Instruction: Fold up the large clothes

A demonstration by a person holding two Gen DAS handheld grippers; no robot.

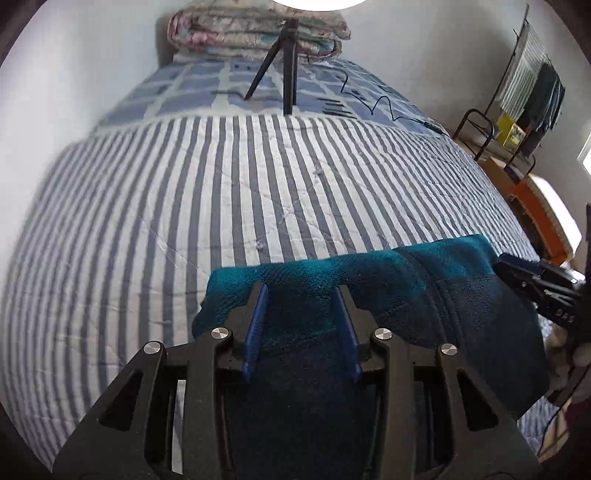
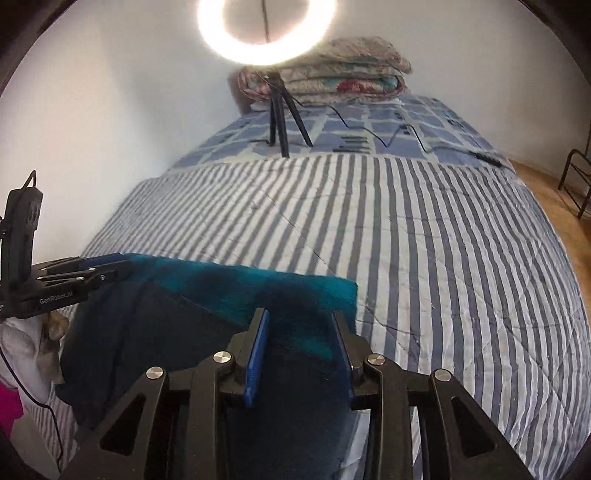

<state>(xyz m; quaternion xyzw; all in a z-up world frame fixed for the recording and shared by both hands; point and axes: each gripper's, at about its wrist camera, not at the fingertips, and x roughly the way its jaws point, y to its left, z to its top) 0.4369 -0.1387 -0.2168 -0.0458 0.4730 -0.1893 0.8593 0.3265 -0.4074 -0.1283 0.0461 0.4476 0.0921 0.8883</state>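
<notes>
A large dark teal fleece garment (image 1: 369,288) lies folded at the near edge of the striped bed (image 1: 221,192); it also shows in the right wrist view (image 2: 236,295). My left gripper (image 1: 301,291) is open, its blue-padded fingers (image 1: 256,325) spread above the garment's left part. My right gripper (image 2: 300,317) is open over the garment's right end. The right gripper shows at the garment's right edge in the left wrist view (image 1: 517,273). The left gripper shows at its left edge in the right wrist view (image 2: 107,269).
A ring light (image 2: 266,33) on a black tripod (image 2: 284,114) stands on the far part of the bed, with a cable (image 2: 406,136) trailing right. Folded floral quilts (image 2: 332,74) lie at the head. A metal rack (image 1: 498,122) stands right. Loose clothes (image 2: 22,343) lie left.
</notes>
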